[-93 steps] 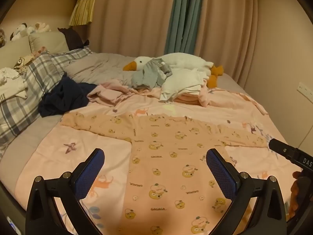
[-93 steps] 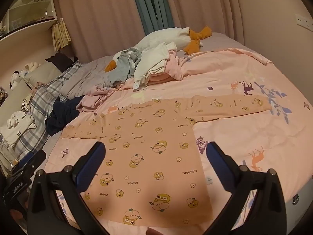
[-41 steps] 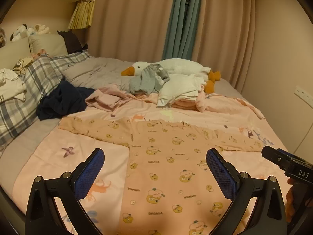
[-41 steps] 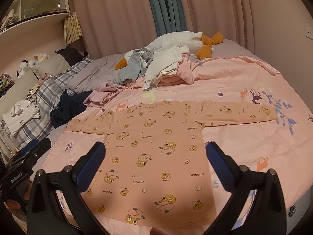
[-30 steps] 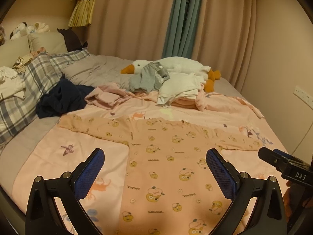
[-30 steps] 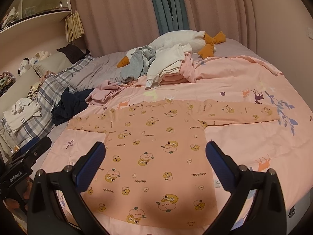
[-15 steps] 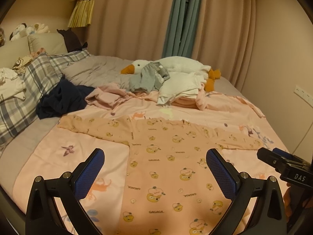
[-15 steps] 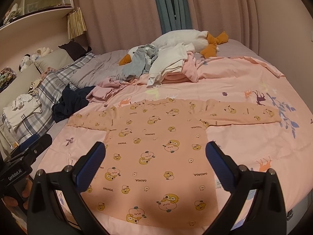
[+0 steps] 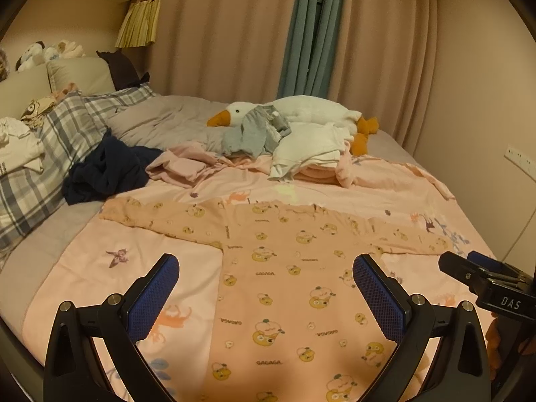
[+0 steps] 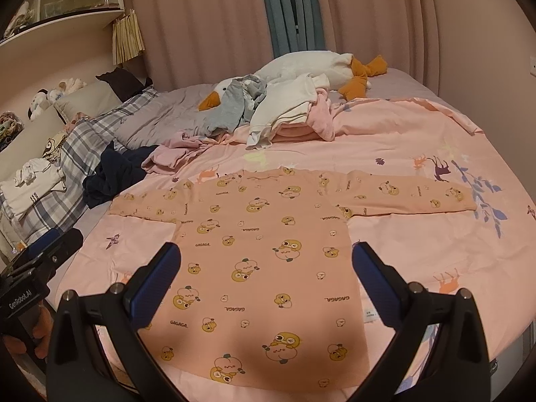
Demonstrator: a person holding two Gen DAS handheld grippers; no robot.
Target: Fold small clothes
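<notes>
A small orange long-sleeved shirt (image 9: 284, 268) (image 10: 264, 244) with a duck print lies flat on the pink bedspread (image 9: 93, 261) (image 10: 435, 251), both sleeves spread out to the sides. My left gripper (image 9: 266, 288) hovers open above the shirt's lower half, nothing between its blue pads. My right gripper (image 10: 266, 281) is likewise open and empty above the shirt's hem area. Each gripper also shows at the edge of the other's view, held by a hand.
A heap of unfolded clothes (image 9: 298, 147) (image 10: 278, 110) lies beyond the shirt with a white goose plush (image 9: 301, 107). A dark garment (image 9: 107, 171) and plaid pillows (image 9: 40, 160) sit at the left. Curtains and a wall close in behind and at the right.
Both grippers have drawn back and up a little from the shirt over the past three seconds. The shirt has not moved. Both stayed open.
</notes>
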